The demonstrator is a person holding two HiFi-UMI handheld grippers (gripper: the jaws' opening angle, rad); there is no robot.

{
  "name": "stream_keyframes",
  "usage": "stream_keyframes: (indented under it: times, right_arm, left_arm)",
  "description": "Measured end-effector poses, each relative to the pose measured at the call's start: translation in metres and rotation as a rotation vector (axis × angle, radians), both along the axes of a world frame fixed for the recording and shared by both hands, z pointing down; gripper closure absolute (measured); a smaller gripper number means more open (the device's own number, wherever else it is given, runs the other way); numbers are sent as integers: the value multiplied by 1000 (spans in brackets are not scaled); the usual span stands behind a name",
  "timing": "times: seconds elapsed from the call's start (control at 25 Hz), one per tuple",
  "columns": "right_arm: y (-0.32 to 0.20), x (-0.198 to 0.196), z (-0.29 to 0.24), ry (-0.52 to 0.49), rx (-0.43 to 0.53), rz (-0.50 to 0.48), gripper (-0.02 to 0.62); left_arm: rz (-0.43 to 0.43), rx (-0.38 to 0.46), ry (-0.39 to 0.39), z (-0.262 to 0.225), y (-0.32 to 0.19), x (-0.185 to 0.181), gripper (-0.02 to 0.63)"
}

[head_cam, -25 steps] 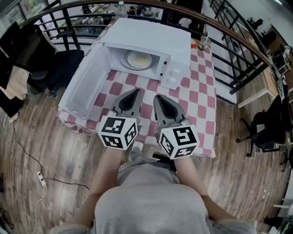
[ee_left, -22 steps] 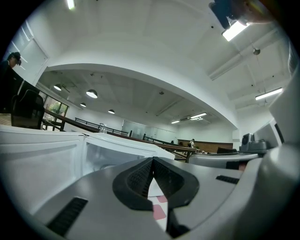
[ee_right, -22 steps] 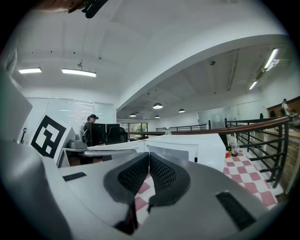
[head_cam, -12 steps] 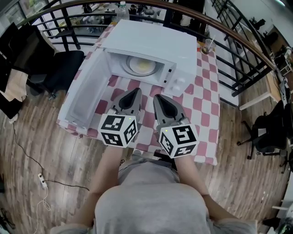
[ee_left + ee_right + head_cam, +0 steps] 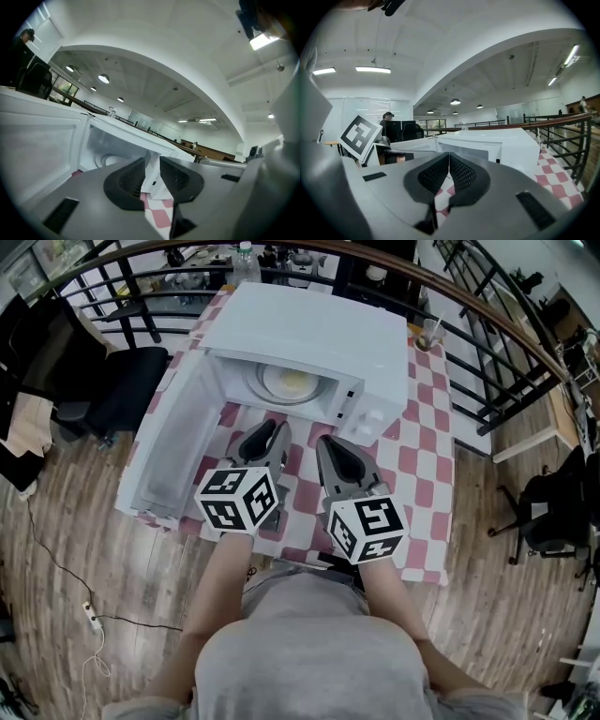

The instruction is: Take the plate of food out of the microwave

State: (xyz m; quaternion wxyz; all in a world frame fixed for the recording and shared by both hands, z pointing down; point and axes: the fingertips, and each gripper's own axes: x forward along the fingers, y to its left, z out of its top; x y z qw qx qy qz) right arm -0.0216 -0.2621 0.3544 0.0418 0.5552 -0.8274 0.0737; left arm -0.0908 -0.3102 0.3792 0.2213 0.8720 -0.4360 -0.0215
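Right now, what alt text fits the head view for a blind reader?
A white microwave stands door open on a checked tablecloth, a plate of food inside. In front, a person holds the left hand-held gripper, jaws opening and empty, and the right hand-held gripper, shut.

Left gripper (image 5: 271, 427) jaws: opening from fully closed. A narrow gap now stands between the pads, and only the microwave's (image 5: 309, 324) front edge and the checked tablecloth (image 5: 412, 456) show through it (nothing sits between the pads).
Left gripper pose: rolled and swung slightly outward, away from the right gripper (image 5: 328, 441). Its marker cube (image 5: 237, 500) shows its faces at a new angle.
Microwave: closer ahead of both grippers' tips than a second ago. The strip of tablecloth between the tips and the open cavity has shrunk.
Plate (image 5: 289, 382): nearer, just ahead of the left gripper's tips and slightly toward the right gripper's side, inside the cavity.
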Motion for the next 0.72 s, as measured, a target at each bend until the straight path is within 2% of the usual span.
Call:
stream_keyframes:
  times: [0.04,0.16,0.2,0.28,0.4,0.48,0.6,0.72]
  right_arm:
    - [-3,0,1,-1,-3,3,568]
    - [-11,1,5,-4,-13,8,568]
    - [-13,2,7,-5,-17,10,568]
    - [-18,3,10,-8,-23,14,568]
    - [-26,5,15,-16,-34,22,568]
    - [-31,5,18,-20,-43,23,568]
    - [-39,5,22,-22,-51,24,568]
    - [-47,9,27,-25,-62,34,568]
  left_arm:
    - [1,-20,9,3,-3,0,507]
    - [6,-85,57,14,-13,1,421]
    - [8,-112,88,17,-16,1,381]
    - [10,-173,173,22,-22,1,341]
    - [13,-265,320,28,-32,0,331]
    - [-6,-307,389,33,-40,-1,357]
    - [-55,-329,387,46,-53,-4,368]
    - [-67,-363,389,60,-64,1,368]
